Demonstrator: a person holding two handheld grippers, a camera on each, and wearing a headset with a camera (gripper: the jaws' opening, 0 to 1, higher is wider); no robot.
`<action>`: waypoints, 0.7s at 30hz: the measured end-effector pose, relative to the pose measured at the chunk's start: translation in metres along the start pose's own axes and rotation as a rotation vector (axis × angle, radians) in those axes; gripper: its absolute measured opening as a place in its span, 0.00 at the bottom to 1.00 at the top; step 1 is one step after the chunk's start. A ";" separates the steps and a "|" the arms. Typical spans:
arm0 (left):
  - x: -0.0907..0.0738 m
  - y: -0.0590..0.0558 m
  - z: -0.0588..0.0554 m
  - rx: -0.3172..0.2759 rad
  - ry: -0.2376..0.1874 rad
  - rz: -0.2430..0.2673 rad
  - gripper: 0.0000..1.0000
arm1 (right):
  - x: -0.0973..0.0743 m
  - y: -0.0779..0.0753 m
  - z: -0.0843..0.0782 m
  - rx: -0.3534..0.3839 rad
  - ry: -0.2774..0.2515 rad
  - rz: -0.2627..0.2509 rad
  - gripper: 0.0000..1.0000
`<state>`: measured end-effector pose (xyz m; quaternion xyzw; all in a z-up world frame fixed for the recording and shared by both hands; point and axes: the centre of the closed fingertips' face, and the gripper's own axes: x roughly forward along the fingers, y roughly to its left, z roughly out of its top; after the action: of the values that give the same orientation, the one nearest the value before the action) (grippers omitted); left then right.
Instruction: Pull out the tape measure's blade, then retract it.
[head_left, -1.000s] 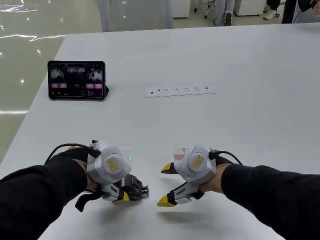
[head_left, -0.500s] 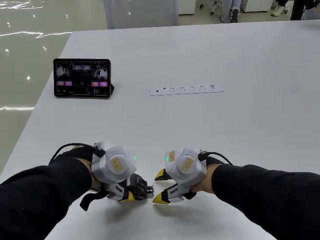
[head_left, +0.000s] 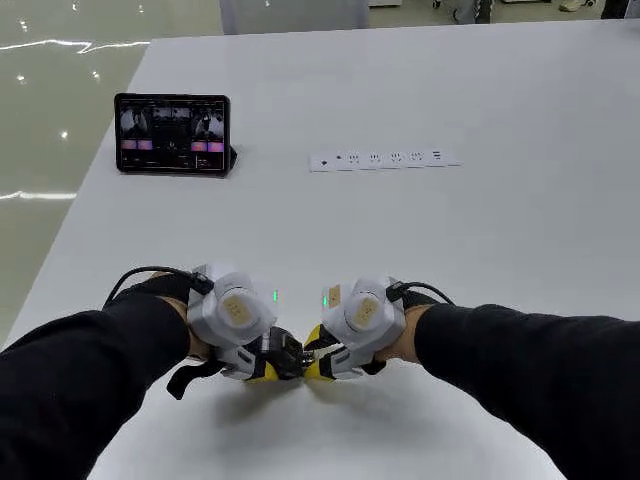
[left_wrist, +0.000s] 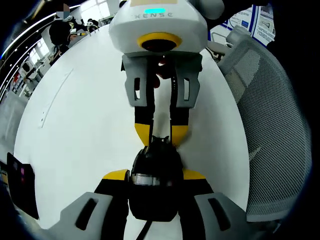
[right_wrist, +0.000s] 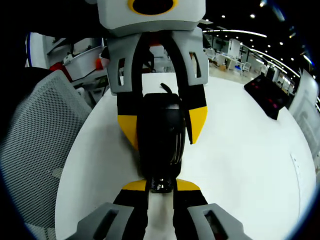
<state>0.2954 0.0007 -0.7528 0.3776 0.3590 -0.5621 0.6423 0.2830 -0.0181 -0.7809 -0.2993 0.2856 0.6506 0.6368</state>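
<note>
We note the tape measure (left_wrist: 152, 192) at the 6 o'clock edge of the table (head_left: 400, 250). The left gripper (left_wrist: 155, 175) pinches its black case from both sides. The right gripper (right_wrist: 161, 186) has fingers narrowly flanking the metal end tab (right_wrist: 160, 187) at the case's 3 o'clock end; we cannot tell if they grip it.

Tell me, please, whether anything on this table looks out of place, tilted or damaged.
Nothing stands out. The left gripper holds the tape measure, the right gripper's tips flank its blade end, and the blade is not yet drawn out. The tablet stands propped and the power strip lies flat on the table.
</note>
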 end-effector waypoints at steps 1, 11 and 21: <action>0.000 0.000 0.000 0.000 -0.002 0.000 0.33 | -0.002 0.001 0.001 -0.007 0.003 0.010 0.15; 0.001 0.000 0.000 0.001 0.018 -0.002 0.33 | -0.004 -0.001 -0.002 -0.010 0.043 0.012 0.12; 0.001 0.000 -0.002 0.005 0.056 -0.007 0.33 | -0.005 -0.001 -0.001 -0.008 0.027 0.005 0.09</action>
<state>0.2959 0.0023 -0.7549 0.3934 0.3769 -0.5545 0.6290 0.2841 -0.0219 -0.7777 -0.3099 0.2921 0.6495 0.6299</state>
